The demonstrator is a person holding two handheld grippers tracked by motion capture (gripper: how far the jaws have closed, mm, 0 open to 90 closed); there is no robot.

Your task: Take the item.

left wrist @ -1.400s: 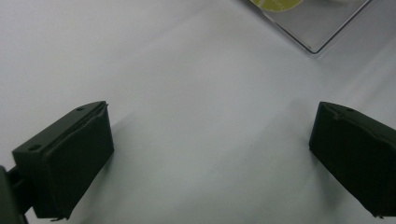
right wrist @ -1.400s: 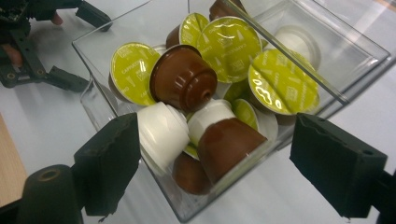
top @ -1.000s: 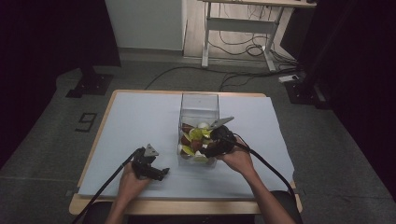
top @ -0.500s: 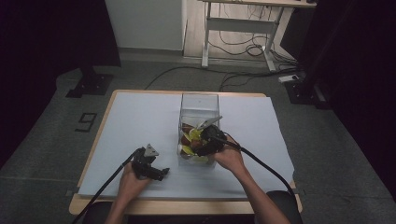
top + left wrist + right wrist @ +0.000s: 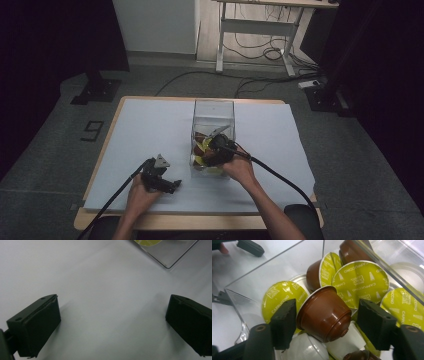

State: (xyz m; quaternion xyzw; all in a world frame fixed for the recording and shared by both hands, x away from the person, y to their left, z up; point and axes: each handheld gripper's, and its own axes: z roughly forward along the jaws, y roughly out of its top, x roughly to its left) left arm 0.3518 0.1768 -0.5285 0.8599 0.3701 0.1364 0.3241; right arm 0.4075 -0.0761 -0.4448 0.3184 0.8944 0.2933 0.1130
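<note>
Two grippers work a white-covered table. At centre stands a clear plastic box heaped with Dolce Gusto cappuccino capsules. Reaching into its near end, the right gripper has its jaws closing around a brown capsule lying on its side; the left jaw touches the capsule's rim, the right one stands just clear. At seven o'clock from the box, the left gripper rests on the sheet, jaws wide apart with nothing between them.
</note>
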